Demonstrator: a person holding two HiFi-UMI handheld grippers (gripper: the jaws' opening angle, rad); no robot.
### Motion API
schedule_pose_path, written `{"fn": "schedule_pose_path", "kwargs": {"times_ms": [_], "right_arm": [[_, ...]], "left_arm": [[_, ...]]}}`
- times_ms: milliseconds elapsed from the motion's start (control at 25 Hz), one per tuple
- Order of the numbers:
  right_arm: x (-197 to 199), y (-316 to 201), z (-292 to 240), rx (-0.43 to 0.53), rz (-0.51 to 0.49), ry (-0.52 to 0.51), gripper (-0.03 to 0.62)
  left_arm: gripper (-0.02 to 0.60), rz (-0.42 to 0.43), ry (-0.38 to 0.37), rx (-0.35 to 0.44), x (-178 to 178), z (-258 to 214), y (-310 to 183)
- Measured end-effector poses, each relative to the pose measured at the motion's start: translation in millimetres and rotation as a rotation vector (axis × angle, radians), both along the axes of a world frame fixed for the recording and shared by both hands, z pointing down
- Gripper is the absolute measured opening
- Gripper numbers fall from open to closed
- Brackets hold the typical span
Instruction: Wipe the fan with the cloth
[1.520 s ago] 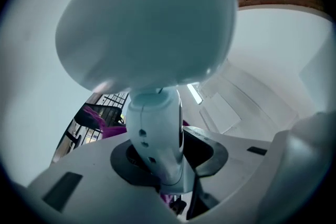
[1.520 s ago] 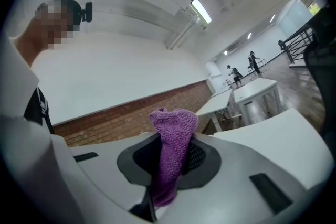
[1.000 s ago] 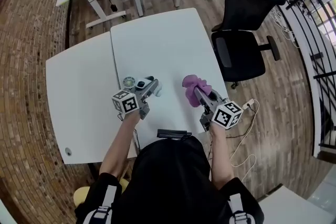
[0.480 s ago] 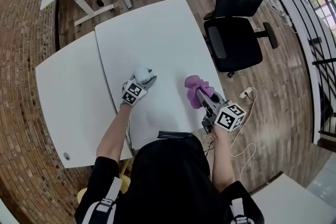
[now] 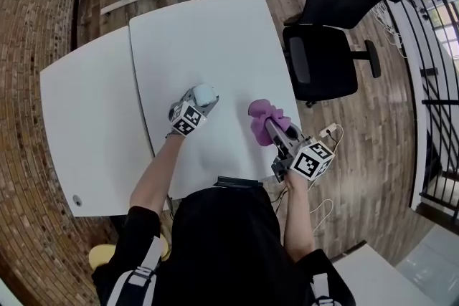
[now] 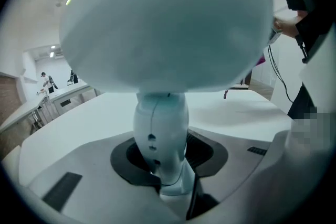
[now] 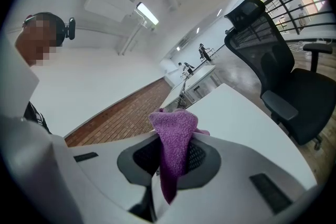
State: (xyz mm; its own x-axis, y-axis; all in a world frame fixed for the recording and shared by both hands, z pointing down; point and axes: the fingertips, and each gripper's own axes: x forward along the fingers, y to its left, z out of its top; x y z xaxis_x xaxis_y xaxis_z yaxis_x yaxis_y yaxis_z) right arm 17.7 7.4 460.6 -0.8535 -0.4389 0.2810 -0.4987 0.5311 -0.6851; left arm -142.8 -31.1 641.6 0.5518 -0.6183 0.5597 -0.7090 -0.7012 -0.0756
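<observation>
A small pale blue-white fan [image 5: 204, 94] is held by its stem in my left gripper [image 5: 194, 104], low over the white table [image 5: 215, 32]. In the left gripper view the fan's round head [image 6: 163, 18] fills the top. Its stem [image 6: 160, 134] stands between the dark pads [image 6: 207, 152] of my left gripper [image 6: 168, 157], which is shut on it. My right gripper [image 5: 271, 128] is to the right, shut on a purple cloth [image 5: 264, 117]. The cloth [image 7: 176, 144] bunches up out of my right gripper [image 7: 170, 162], apart from the fan.
A black office chair [image 5: 330, 46] stands just past the table's right edge. A second white table [image 5: 86, 111] adjoins on the left. A black flat object [image 5: 238, 183] lies at the near edge, and a white cable [image 5: 331, 134] hangs to the floor at the right.
My left gripper has rolled and dropped toward the table with the fan, whose head now points away from me. The right gripper with the cloth has shifted only slightly.
</observation>
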Motion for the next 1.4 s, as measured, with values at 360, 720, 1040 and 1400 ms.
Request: {"fn": "schedule_pose_path", "kwargs": {"times_ms": [360,720,1040,1400], "right_arm": [[-21.6,-6.8,2.3,-0.009,-0.069,-0.003,0.041],[-25.9,-9.3,8.5,-0.027,-0.098,-0.025,0.041],[-29.4,-8.8,11.8,-0.044,-0.148,-0.035,0.041],[-36.0,-1.5,16.6,-0.064,-0.226,-0.057,0.041]], "left_arm": [[0.149,0.121,0.025,-0.034,9.2,0.6,13.9],[0.235,0.021,0.03,-0.041,-4.1,-4.0,9.9],[0.222,-0.046,0.018,-0.072,-6.5,0.8,10.3],[0.215,-0.126,-0.011,-0.117,-9.9,9.5,14.2]]}}
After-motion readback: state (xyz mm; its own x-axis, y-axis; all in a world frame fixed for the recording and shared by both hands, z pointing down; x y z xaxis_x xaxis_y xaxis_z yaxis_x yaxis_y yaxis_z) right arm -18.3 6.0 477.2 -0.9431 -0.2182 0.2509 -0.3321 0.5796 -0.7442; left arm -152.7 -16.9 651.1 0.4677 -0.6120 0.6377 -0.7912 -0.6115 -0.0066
